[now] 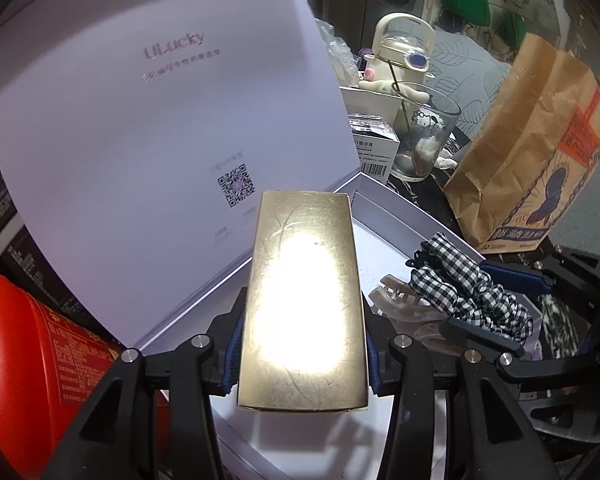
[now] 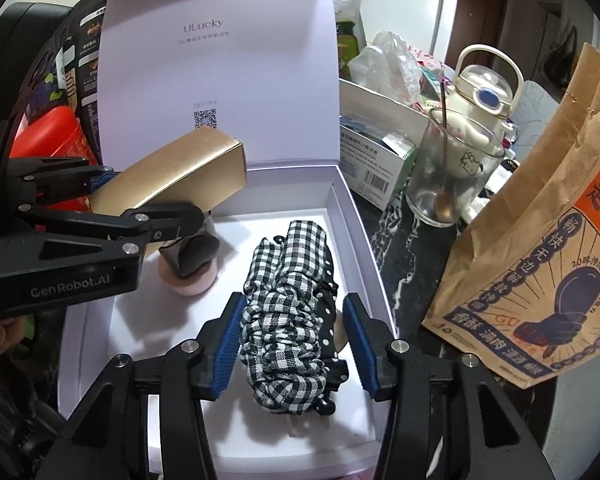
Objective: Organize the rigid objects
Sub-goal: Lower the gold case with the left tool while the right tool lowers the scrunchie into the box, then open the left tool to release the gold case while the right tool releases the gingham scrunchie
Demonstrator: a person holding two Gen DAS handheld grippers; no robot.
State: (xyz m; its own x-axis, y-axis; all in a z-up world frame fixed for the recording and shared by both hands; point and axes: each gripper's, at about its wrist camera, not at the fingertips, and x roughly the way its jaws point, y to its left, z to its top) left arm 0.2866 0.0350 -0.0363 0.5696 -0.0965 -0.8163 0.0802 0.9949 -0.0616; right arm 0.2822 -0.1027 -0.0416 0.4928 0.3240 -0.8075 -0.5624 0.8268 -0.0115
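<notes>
A gold rectangular box hangs above the left part of an open white gift box, and my left gripper is shut on its sides. From the right wrist view the gold box tilts up toward the raised lid. A black-and-white checked hair clip lies in the gift box along its right wall, over a black dotted piece. My right gripper straddles the clip with its blue pads apart from the fabric, so it stands open. A beige claw clip lies beside the checked one.
A pink round puff with a dark piece on top sits in the gift box under the gold box. Right of the box stand a glass with a spoon, a brown paper bag, a cream bottle and a barcoded carton. A red container stands at left.
</notes>
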